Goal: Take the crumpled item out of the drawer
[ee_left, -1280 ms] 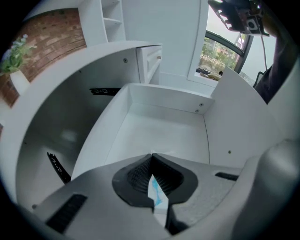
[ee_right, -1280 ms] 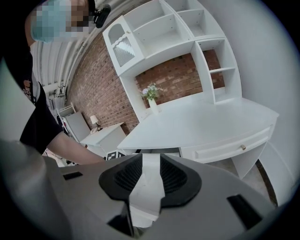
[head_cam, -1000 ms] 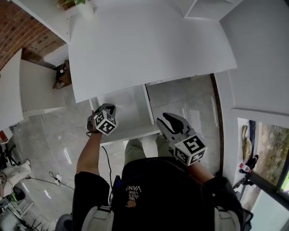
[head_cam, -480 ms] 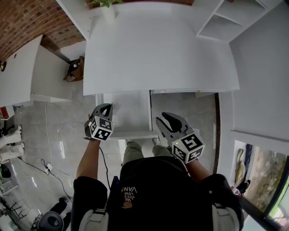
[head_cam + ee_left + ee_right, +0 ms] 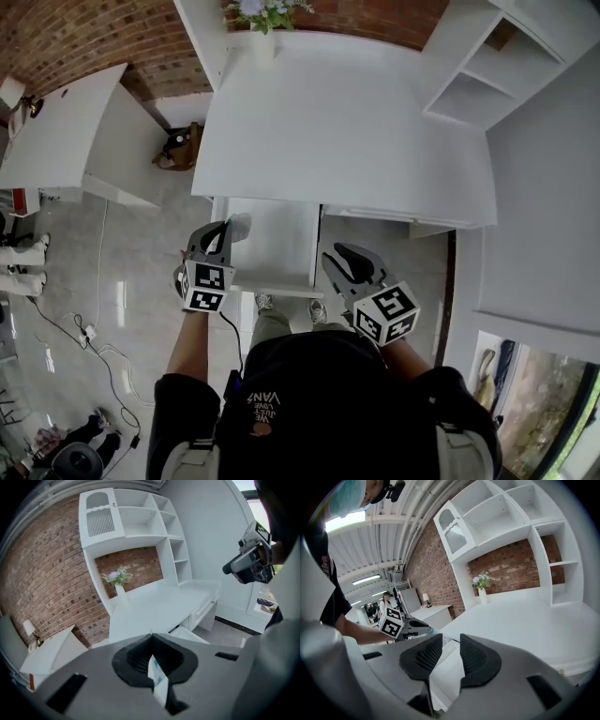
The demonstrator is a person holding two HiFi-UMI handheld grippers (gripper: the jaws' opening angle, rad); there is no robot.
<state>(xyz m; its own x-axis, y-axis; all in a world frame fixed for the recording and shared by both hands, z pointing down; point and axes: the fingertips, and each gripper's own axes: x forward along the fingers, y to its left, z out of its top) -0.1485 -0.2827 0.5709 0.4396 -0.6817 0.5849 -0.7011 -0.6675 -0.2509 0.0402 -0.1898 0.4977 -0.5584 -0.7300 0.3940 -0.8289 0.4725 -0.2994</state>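
Looking along my left gripper (image 5: 151, 638), I see its jaws pressed together, tips meeting, with the crumpled item (image 5: 157, 684) pinched between the dark pads. It is a thin white scrap with a bit of blue on it, and it hangs out below the pads toward the camera. From the head view, that left gripper (image 5: 223, 231) sits at the left edge of the open drawer (image 5: 274, 287), and a pale wisp shows at its tips, so the scrap is up in the jaws and not lying on the drawer floor. Beyond the closed tips lies the white desk (image 5: 159, 609). My right gripper (image 5: 446, 654) has its jaws apart by a moderate gap and nothing is between them; the pads touch nothing, and through the gap I see only the drawer's white inside. In the head view the right gripper (image 5: 343, 264) is just right of the drawer's front corner, well apart from the left one.
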